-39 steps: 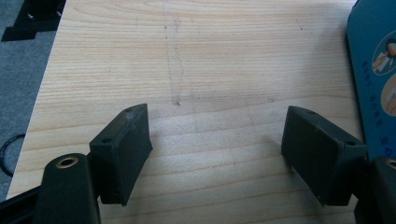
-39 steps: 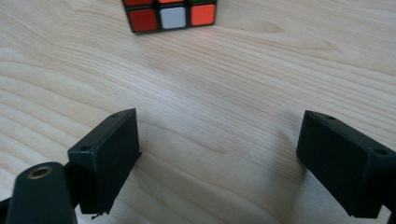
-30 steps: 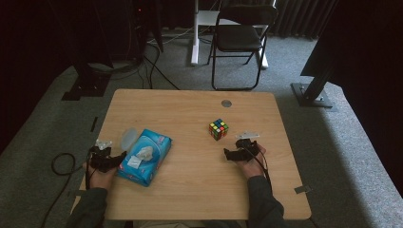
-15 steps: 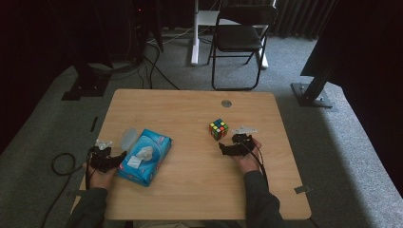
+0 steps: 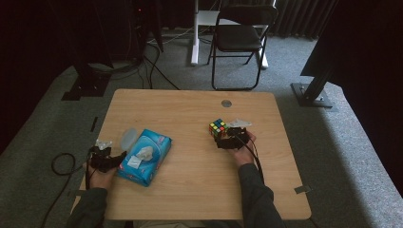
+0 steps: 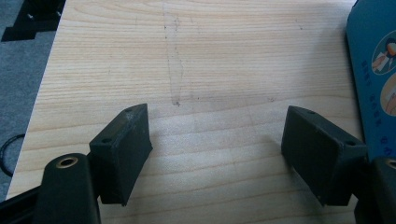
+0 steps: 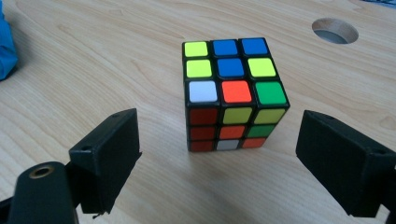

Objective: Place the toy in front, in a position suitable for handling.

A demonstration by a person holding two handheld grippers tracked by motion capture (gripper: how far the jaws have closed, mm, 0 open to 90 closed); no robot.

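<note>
No text, number or brand can be read. Small dark lettering is seen on the side of the blue tissue pack (image 6: 373, 70), near the tabletop's left edge, but it is too blurred to be made out.

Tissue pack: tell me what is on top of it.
A white tissue pokes from the opening on top of the blue tissue pack; a pale flap lies beside it. The tissues inside are covered.

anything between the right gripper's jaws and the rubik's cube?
No. In the right gripper view, only bare wooden table separates the open right gripper from the Rubik's cube, which sits just ahead, centred between the jaws.
</note>
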